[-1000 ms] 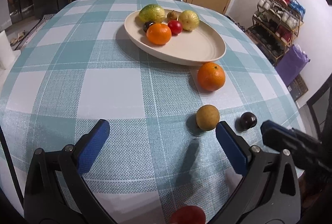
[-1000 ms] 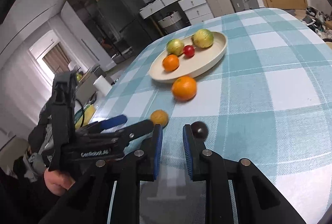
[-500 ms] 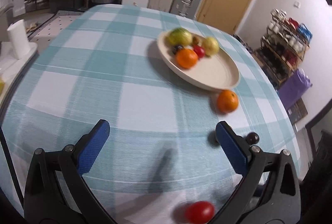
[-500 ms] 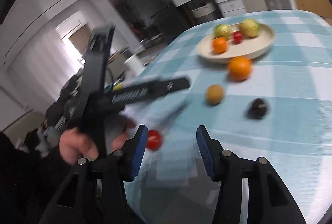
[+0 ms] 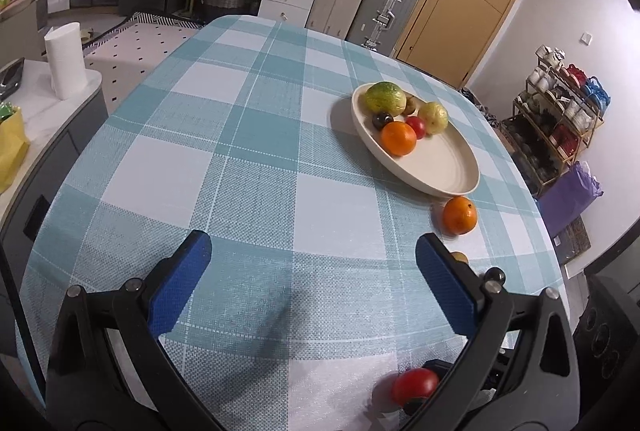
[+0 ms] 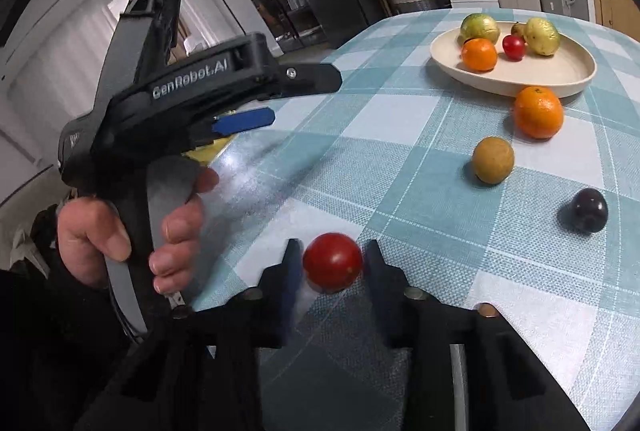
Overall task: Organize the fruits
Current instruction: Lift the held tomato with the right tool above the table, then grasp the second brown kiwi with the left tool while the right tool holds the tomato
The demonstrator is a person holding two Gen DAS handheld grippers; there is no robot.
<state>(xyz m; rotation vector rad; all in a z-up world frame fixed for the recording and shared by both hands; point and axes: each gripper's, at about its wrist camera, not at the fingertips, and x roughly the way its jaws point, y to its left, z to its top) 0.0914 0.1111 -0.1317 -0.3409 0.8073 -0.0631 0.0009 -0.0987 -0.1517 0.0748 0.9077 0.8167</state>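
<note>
from my left wrist view the brown fruit (image 5: 459, 256) is mostly hidden behind the right-hand blue pad, only a sliver showing, and the dark plum (image 5: 494, 274) is a small bump behind the finger. the red tomato (image 5: 414, 386) sits low in that frame, partly cut by the finger frame, with the right gripper's tips dark and hard to read around it.

in the right wrist view i see the right gripper (image 6: 331, 263) with its jaws closing on the tomato (image 6: 333, 262), which sits between the pads; the left pad is blurred, so i can't tell if both pads already press. the left gripper (image 5: 312, 281) stands wide with nothing between its fingers, held in a hand (image 6: 132, 227) off the table's near left edge.

the plate (image 6: 560, 71) holds a green fruit, a yellow one, an orange, a red one and a dark one. a loose orange (image 6: 538, 112) lies just beside the plate's rim. the checked cloth (image 5: 240, 167) to the left of the plate is open; the tomato lies near the table's front edge.
</note>
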